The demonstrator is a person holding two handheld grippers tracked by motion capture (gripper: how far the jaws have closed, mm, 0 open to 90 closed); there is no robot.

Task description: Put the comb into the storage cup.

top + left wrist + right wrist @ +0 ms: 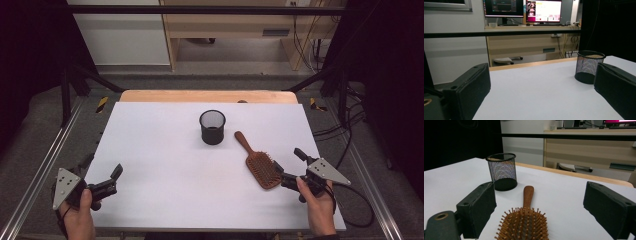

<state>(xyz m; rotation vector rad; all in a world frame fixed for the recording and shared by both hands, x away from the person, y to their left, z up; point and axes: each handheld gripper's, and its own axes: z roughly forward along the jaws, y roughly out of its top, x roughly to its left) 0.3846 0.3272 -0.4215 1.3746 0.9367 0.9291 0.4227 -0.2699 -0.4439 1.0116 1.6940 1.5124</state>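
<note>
High view first: a white surface [165, 165] with a black mesh cup [212, 127] standing upright near its middle, slightly toward the far edge. To the right of the cup and nearer the person lies a wooden hairbrush [259, 162], bristles up, its handle pointing toward the cup and its wide head toward the right tool [289, 167]. Cup and brush are near each other but apart.

The right tool sits at the near right of the surface, held by the person's right hand [317, 202]. Its jaws are spread wide, one on each side of the brush head, and neither jaw touches it (the right gripper view makes this plain, with white surface showing between the bristles and each black jaw). In that view the hairbrush [524, 225] lies between the jaws at the bottom, its handle running away toward the mesh cup [502, 171].

The left tool [102, 175] rests at the near left corner of the surface, held by the left hand [77, 212], well apart from both cup and brush. Its jaws are also spread, with nothing but bare surface between them. From the left gripper view the mesh cup [589, 66] stands far off, partly behind the jaw on that view's right.
</note>
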